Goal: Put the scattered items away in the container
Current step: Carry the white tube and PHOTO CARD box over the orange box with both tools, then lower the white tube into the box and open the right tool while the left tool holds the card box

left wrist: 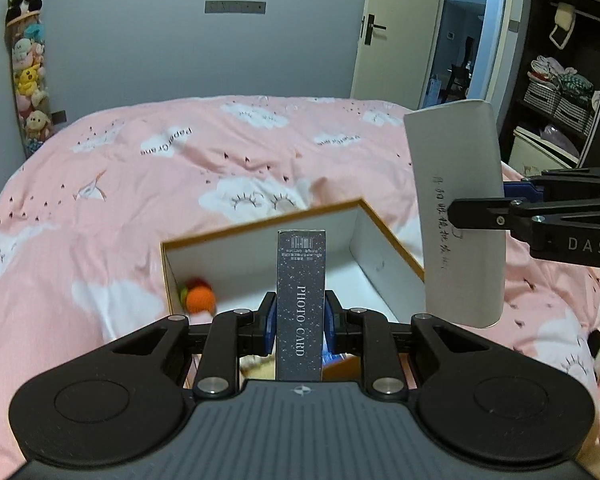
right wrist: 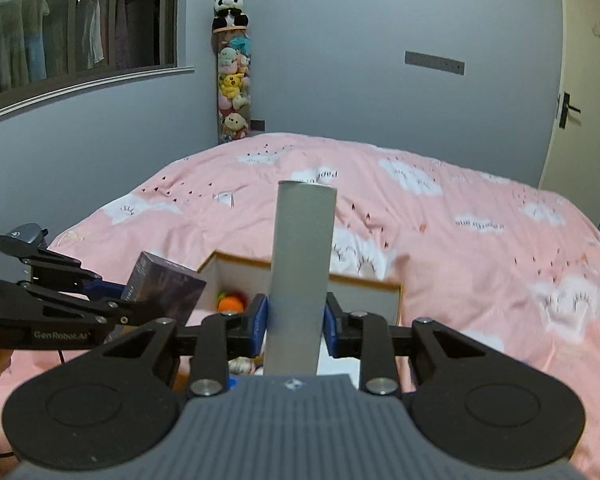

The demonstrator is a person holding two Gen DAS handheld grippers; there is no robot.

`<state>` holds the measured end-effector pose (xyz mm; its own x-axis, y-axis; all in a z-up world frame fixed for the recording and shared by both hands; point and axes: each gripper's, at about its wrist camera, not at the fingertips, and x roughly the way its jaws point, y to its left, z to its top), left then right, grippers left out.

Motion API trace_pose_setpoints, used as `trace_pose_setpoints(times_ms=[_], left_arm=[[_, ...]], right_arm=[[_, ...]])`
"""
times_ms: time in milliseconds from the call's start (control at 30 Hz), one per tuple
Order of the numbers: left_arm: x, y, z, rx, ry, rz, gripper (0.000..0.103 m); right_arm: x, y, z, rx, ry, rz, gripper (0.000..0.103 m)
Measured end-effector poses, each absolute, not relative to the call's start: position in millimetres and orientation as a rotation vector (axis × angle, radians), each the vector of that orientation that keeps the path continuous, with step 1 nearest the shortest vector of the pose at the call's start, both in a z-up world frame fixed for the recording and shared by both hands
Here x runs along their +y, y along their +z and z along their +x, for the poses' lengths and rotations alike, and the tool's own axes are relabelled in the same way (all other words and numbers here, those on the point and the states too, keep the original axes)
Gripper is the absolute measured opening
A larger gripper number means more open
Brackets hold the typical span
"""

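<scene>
The left gripper [left wrist: 300, 320] is clamped on a tall, dark, speckled cardboard box printed "PHOTO CARD" [left wrist: 301, 300]. Both blue pads [left wrist: 329, 320] press on the narrow sides of the box, which stands upright at the centre of the left wrist view. In the right wrist view this gripper enters from the left edge [right wrist: 116, 300], and the box [right wrist: 166, 288] appears tilted at the middle left.

The right gripper [right wrist: 297, 320] is clamped on a pale grey cardboard tube [right wrist: 302, 272]. Its blue pads [right wrist: 260, 320] press on both sides of the tube, which stands upright at the centre of the right wrist view. In the left wrist view the tube [left wrist: 460, 216] hangs at the right of the frame, held by black fingers [left wrist: 500, 216] that enter from the right edge.

The open rectangular container with white inner walls and a brown rim [left wrist: 260, 256] sits on the bed, below and behind both held items. An orange crocheted ball with red and green parts [left wrist: 198, 294] lies in the far left corner of the container; in the right wrist view it shows at [right wrist: 232, 302]. Further small items lie in the near part of the container, too obscured to identify.

The pink duvet with white cloud print [left wrist: 120, 200] covers the bed around the container. A tall clear column of plush toys topped by a panda [left wrist: 28, 68] stands at the upper left. An open cream door [left wrist: 396, 28] occupies the upper right.
</scene>
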<state>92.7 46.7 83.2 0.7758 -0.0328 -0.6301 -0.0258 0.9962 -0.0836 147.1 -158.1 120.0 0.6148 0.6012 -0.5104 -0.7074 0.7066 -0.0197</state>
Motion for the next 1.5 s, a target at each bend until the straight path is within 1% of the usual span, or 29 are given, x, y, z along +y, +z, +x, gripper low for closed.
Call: trace_pose_setpoints(times_ms=[200,333,633,1067,1200,1400,1500], left_arm=[[54.3,83.2,126.1,0.701,-0.019,-0.125,0.026],[54.6,70.9,148.1,0.726,-0.010,-0.132,0.026],[67.0,26.1,178.2,0.815,-0.045,-0.244,0.026],[78.5,13.2,194.6,0.835,-0.094,-0.352,0.026],[81.5,8.6,198.3,0.843,-0.107,-0.371,0.026],[85.4,2.8,202.3,0.852,-0.119,-0.384,0.026],[87.4,0.6,203.6,0.855,-0.121,-0.387,0.026]], right_arm=[[-132.7,121.7,187.7,0.535,0.759,-0.246,0.031],[-115.3,109.2,213.5,0.582,0.727,-0.284,0.031],[-90.4,49.4,254.3,0.793,0.631,-0.400,0.031],[-64.7,-28.6,293.5,1.024,0.519,-0.556,0.032],[-60.3,-43.6,298.3,1.052,0.486,-0.603,0.032],[-54.4,-55.2,291.6,1.017,0.473,-0.705,0.032],[-54.5,-60.8,288.7,0.994,0.484,-0.765,0.033]])
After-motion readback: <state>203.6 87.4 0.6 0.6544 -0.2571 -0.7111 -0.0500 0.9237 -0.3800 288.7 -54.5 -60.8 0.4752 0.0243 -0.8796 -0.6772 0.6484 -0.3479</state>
